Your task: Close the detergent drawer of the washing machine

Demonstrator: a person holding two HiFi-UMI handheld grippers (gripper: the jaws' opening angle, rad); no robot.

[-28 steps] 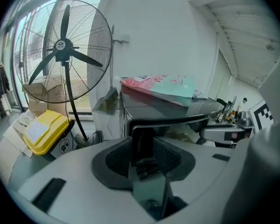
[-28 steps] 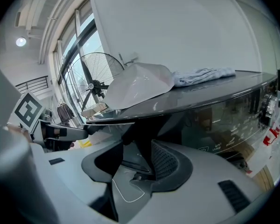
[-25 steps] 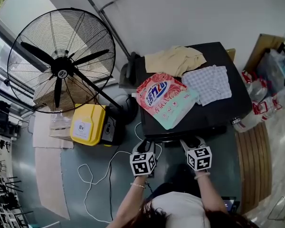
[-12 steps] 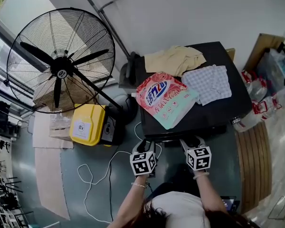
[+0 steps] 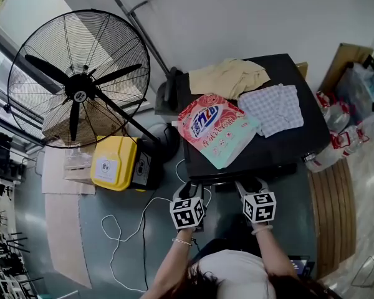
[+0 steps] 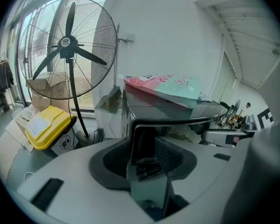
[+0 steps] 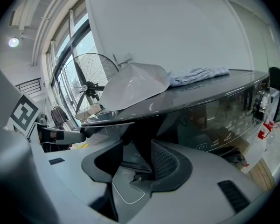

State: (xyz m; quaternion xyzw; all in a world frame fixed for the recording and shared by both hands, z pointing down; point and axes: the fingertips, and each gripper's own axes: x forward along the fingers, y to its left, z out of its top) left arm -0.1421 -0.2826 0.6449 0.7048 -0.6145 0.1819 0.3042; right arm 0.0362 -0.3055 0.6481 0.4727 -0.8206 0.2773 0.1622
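Two hand-held grippers sit side by side at the front edge of the black glossy-topped washing machine (image 5: 287,148) in the head view, left gripper (image 5: 192,190) at its left front corner, right gripper (image 5: 249,185) just beside it toward the middle, likely because the drawer sits in that upper-left front; pink-and-teal detergent bag (image 5: 215,126), beige cloth (image 5: 229,76) and checked cloth (image 5: 275,109) lie on top, well back from the front edge. Left gripper view: jaws wide and have just been opening, dark glossy detergent drawer front (image 6: 143,141) stands between them under the top's corner, pads look off it, so probably letting go rather than gripping; cannot tell if the drawer is flush. Right gripper view: jaws apart, nothing gripped, only the machine's dark front panel (image 7: 224,118) ahead, seemingly parked as the spare hand
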